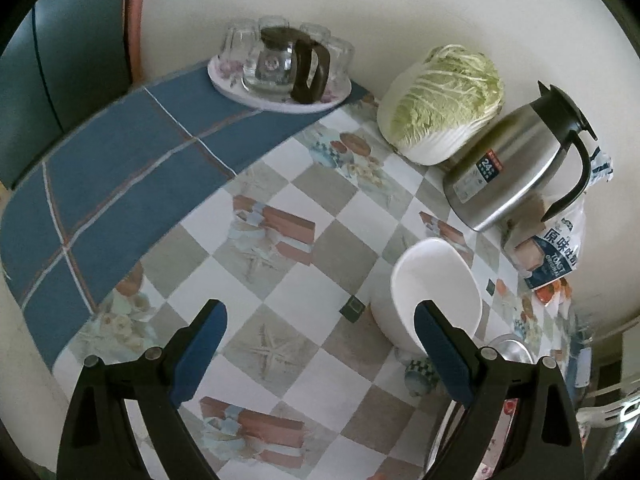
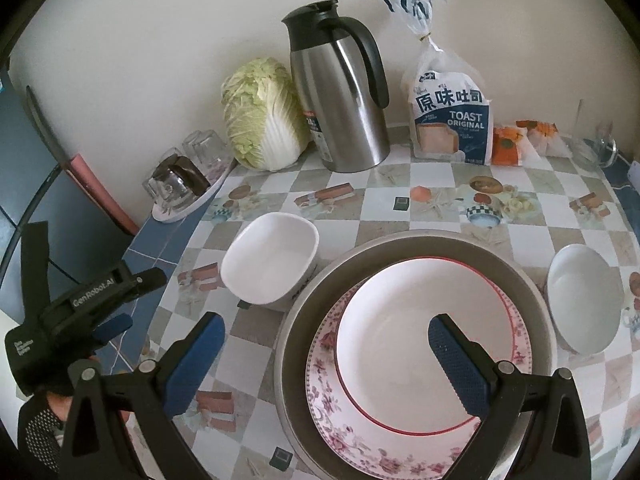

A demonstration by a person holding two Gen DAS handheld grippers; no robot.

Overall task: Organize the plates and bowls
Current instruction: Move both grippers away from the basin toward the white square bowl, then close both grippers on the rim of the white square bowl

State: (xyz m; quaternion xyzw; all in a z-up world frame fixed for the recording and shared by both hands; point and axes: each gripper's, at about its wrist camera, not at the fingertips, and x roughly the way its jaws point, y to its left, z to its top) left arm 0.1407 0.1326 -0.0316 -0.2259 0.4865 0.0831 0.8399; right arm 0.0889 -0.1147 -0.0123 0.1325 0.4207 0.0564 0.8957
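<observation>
A white squarish bowl [image 2: 270,264] [image 1: 434,288] stands on the checked tablecloth, left of a wide grey metal tray [image 2: 308,312]. In the tray lies a floral plate [image 2: 336,424] with a white red-rimmed plate [image 2: 400,340] on top. A white round bowl [image 2: 582,300] sits to the tray's right. My right gripper [image 2: 326,334] hovers open above the plates, empty. My left gripper [image 1: 320,324] is open and empty over the cloth, its right finger in front of the squarish bowl; it also shows in the right wrist view as the left gripper [image 2: 112,312] beyond the table's left edge.
Against the wall stand a napa cabbage [image 2: 262,116], a steel thermos jug [image 2: 344,92] and a toast bag [image 2: 450,120]. A tray of upturned glasses with a glass pot [image 1: 280,64] sits on the blue cloth strip at the far left. Small packets [image 2: 520,136] lie at the far right.
</observation>
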